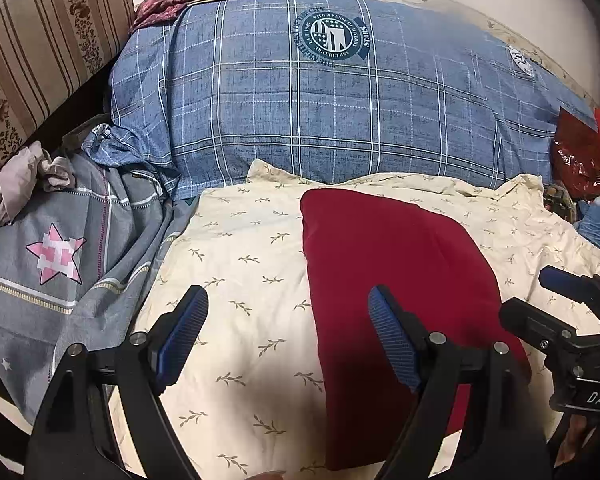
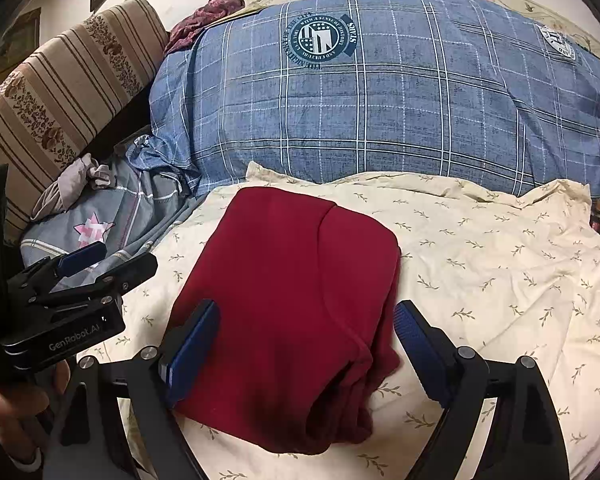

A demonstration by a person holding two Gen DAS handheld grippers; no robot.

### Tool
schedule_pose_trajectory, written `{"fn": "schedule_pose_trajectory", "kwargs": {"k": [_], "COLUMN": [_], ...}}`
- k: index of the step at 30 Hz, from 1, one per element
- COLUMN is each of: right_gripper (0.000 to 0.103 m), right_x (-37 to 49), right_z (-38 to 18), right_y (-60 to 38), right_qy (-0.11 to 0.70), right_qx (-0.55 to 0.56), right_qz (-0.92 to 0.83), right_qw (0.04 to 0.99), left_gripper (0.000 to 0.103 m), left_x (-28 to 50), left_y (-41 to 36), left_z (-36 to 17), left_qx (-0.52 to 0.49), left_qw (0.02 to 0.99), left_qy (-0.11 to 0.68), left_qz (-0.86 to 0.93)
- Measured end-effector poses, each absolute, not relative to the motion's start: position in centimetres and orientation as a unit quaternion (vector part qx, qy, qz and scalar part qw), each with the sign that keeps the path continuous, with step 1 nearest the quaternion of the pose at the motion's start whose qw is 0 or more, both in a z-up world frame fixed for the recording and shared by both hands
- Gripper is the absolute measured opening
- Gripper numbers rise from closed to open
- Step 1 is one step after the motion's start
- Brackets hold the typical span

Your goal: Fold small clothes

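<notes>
Landmark: folded dark red knit garment (image 2: 292, 304), lying flat on the cream leaf-print bedsheet (image 2: 480, 272).

Far left of garment: brown striped floral cushion (image 1: 40, 52); below it a crumpled grey-pink cloth (image 1: 20, 184) on a grey star-print quilt (image 1: 56, 256).

Left of garment: left tongs (image 1: 288, 336), jaws spread wide, nothing between the blue ribbed pads. Left pad over bare sheet, right pad over the garment's left edge; contact cannot be told. A hand (image 2: 16, 404) holds this tool, seen in the right wrist view.

Over garment, near edge: right tongs (image 2: 306, 348), jaws wide apart, straddling the garment's near portion. Pads sit beside the cloth on either side, not pinching it.

Behind garment: large blue plaid pillow (image 2: 380, 100) with a round crest print.

Far right of garment: shiny red plastic bag (image 1: 580, 152).
</notes>
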State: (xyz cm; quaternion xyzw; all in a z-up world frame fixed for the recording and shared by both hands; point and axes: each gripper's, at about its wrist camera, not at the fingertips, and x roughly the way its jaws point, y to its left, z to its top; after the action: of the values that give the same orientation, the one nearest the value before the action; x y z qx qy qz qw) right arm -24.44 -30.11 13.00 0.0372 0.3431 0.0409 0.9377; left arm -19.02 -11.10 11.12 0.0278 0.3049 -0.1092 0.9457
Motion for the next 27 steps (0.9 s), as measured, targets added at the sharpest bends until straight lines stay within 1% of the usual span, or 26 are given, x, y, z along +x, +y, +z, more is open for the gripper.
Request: {"fn": "schedule_pose_trajectory", "kwargs": {"k": [27], "right_gripper": [0.09], "right_x": [-23.71], "right_z": [12.44], "right_y": [-29.82], "right_qy": [0.356], "right_qx": [0.039], "right_qz": [0.044], "right_qw": [0.933], "left_gripper": [0.082], "left_x": [-18.17], "left_y": [-10.86], "left_z": [10.52], "left_qx": [0.031], "left_qw": [0.943], "left_qy": [0.315], "left_qz": [-0.103]}}
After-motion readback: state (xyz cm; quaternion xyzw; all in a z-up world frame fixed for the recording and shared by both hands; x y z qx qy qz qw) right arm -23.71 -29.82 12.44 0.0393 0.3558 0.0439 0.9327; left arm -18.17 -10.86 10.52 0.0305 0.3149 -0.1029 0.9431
